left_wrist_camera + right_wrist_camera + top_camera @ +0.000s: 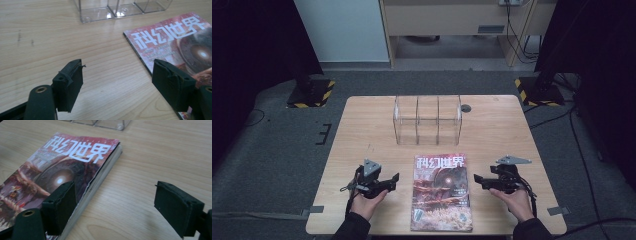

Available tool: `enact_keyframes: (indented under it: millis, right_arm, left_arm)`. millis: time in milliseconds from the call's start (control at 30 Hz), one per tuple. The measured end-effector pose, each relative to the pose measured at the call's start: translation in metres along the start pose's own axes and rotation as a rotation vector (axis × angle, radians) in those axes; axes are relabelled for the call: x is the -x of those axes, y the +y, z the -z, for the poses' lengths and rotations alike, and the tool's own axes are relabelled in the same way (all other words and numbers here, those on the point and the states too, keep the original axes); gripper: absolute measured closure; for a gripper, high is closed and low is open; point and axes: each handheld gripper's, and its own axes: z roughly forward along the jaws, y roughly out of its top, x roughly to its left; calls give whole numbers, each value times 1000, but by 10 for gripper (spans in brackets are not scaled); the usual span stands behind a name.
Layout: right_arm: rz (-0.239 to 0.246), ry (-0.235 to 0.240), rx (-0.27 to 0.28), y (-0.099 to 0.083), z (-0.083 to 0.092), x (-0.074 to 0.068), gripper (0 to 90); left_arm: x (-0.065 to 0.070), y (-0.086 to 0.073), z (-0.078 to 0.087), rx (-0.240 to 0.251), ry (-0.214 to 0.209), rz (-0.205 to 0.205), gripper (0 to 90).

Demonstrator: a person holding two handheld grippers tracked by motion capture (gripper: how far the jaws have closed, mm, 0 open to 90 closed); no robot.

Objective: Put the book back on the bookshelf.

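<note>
A magazine [441,192] with a red cover and white characters lies flat at the near middle of the wooden table [497,130]. My left gripper [394,182] hovers just left of it, jaws pointing at its spine side. In the left gripper view the gripper [117,77] stands open over bare wood, the magazine [180,40] to its right. My right gripper [478,181] is just right of the magazine. In the right gripper view the gripper [115,202] is open, one jaw over the magazine [62,167] edge, nothing pressed between the pads.
A clear three-compartment organizer [427,120] stands empty at the table's back middle, also seen as the organizer [120,10]. A small round grommet [466,108] sits beside it. Black stands with striped bases [312,92] flank the table on the floor.
</note>
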Motion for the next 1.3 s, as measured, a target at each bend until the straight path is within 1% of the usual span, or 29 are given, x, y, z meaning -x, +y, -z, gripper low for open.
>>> enact_keyframes:
  millis: [33, 100, 133, 200, 267, 300, 333, 400, 433, 467, 500, 533, 600, 633, 700, 733, 800, 867, 967, 1000, 1067, 1100, 1133, 1200, 1267, 1300]
  right_arm:
    - [0, 0, 0, 0, 0, 0, 189]
    - [5, 11, -16, -1, -4, -5, 199]
    - [4, 27, -30, -2, -7, -9, 212]
    - [13, 29, -31, -2, -8, -11, 221]
    - [11, 46, -37, -4, -10, -15, 240]
    - [18, 64, -43, -5, -13, -18, 252]
    - [18, 64, -43, -5, -13, -18, 252]
    - [23, 80, -49, -8, -17, -22, 269]
    - [21, 90, -54, -9, -18, -24, 278]
    - [21, 90, -54, -9, -18, -24, 278]
    - [14, 99, -59, -10, -20, -25, 284]
    - [11, 120, -64, -11, -23, -27, 299]
    - [2, 127, -67, -12, -24, -28, 306]
    - [3, 135, -70, -13, -28, -30, 328]
    - [2, 138, -72, -14, -30, -31, 333]
    - [10, 142, -77, -15, -32, -31, 335]
    - [12, 144, -86, -15, -35, -33, 338]
    - [21, 144, -87, -16, -37, -34, 337]
    - [11, 142, -82, -16, -42, -36, 327]
    - [15, 138, -84, -16, -43, -36, 325]
    - [10, 138, -82, -16, -43, -36, 325]
    - [9, 138, -80, -16, -44, -36, 325]
    - [-2, 144, -72, -15, -44, -36, 326]
    - [0, 150, -64, -15, -43, -36, 329]
    - [-15, 166, -50, -14, -41, -35, 335]
    - [-15, 166, -50, -14, -41, -35, 335]
  left_arm:
    - [3, 0, -1, -2, -6, -7, 244]
    - [9, -1, -3, -17, -17, -28, 259]
    - [12, -1, -5, -19, -23, -30, 262]
    - [17, -1, -8, -31, -29, -45, 264]
    - [22, -2, -11, -43, -36, -53, 276]
    - [25, -3, -13, -50, -44, -58, 289]
    - [27, -3, -14, -56, -47, -64, 289]
    - [33, -4, -17, -66, -60, -79, 303]
    - [37, -5, -20, -77, -74, -88, 306]
    - [37, -5, -20, -77, -74, -88, 308]
    - [40, -6, -22, -87, -77, -94, 314]
    - [41, -6, -24, -90, -79, -98, 317]
    - [45, -8, -28, -110, -93, -104, 323]
    - [46, -8, -29, -113, -93, -106, 325]
    - [50, -10, -33, -130, -98, -123, 325]
    - [52, -11, -34, -131, -101, -122, 326]
    - [54, -11, -37, -144, -103, -136, 326]
    - [56, -13, -40, -154, -107, -139, 325]
    - [58, -16, -45, -175, -115, -138, 326]
    - [58, -16, -45, -175, -115, -138, 323]
    - [59, -16, -47, -170, -127, -127, 322]
    - [59, -17, -48, -173, -131, -129, 321]
    - [60, -17, -48, -168, -134, -126, 308]
    - [61, -17, -49, -163, -136, -135, 298]
    - [63, -18, -51, -154, -139, -140, 291]
    - [65, -18, -52, -148, -142, -143, 291]
